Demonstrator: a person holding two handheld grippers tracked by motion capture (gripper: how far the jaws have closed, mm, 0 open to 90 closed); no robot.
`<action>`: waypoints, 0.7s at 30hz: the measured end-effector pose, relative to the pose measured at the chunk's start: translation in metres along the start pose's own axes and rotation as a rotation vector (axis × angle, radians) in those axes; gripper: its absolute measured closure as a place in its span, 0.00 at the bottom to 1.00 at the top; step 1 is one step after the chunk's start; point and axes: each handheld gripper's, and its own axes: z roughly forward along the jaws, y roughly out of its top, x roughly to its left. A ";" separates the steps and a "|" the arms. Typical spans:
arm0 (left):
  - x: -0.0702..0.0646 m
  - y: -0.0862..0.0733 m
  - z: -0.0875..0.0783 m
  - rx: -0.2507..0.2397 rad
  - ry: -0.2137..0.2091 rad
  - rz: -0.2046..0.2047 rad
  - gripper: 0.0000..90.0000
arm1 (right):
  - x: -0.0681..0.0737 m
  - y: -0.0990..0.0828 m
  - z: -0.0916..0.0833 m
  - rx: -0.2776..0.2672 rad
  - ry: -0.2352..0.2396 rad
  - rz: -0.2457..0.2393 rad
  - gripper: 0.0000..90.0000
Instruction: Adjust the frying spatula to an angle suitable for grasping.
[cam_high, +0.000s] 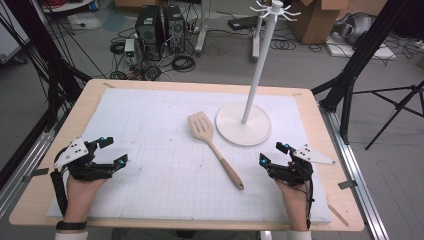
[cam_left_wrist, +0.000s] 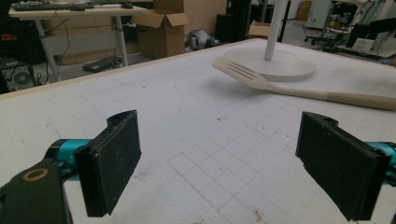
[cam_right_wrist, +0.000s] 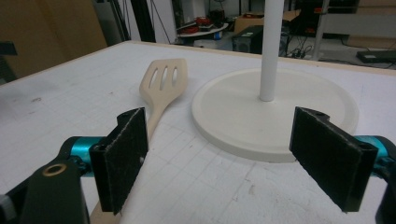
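Note:
A pale wooden slotted spatula (cam_high: 212, 145) lies flat on the white gridded mat (cam_high: 165, 165), blade toward the far side, handle toward the near right. Beside its blade stands a white hook stand (cam_high: 256, 75) with a round base (cam_high: 244, 125) and hooks at the top. My left gripper (cam_high: 113, 151) rests at the mat's near left, open, nothing between its jaws. My right gripper (cam_high: 274, 154) sits at the near right, open and empty, just right of the handle's end. In the left gripper view the spatula (cam_left_wrist: 275, 84) lies ahead; in the right gripper view the spatula (cam_right_wrist: 161, 88) passes behind the left jaw.
The wooden table (cam_high: 320, 125) edges the mat on all sides. Black frame legs (cam_high: 350, 75) stand at the right and black poles (cam_high: 50, 75) at the left. Computer towers and cables (cam_high: 160, 35) sit on the floor beyond, with cardboard boxes (cam_high: 320, 20).

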 end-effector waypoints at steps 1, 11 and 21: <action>0.000 0.000 0.000 -0.001 0.000 0.000 0.16 | 0.000 0.001 0.000 0.000 0.001 0.001 0.20; 0.001 0.001 -0.007 -0.023 0.005 -0.012 0.16 | 0.004 0.004 -0.002 -0.013 0.007 0.011 0.20; 0.000 0.005 -0.002 -0.033 -0.016 0.001 0.16 | 0.008 0.006 -0.006 -0.037 0.009 0.009 0.20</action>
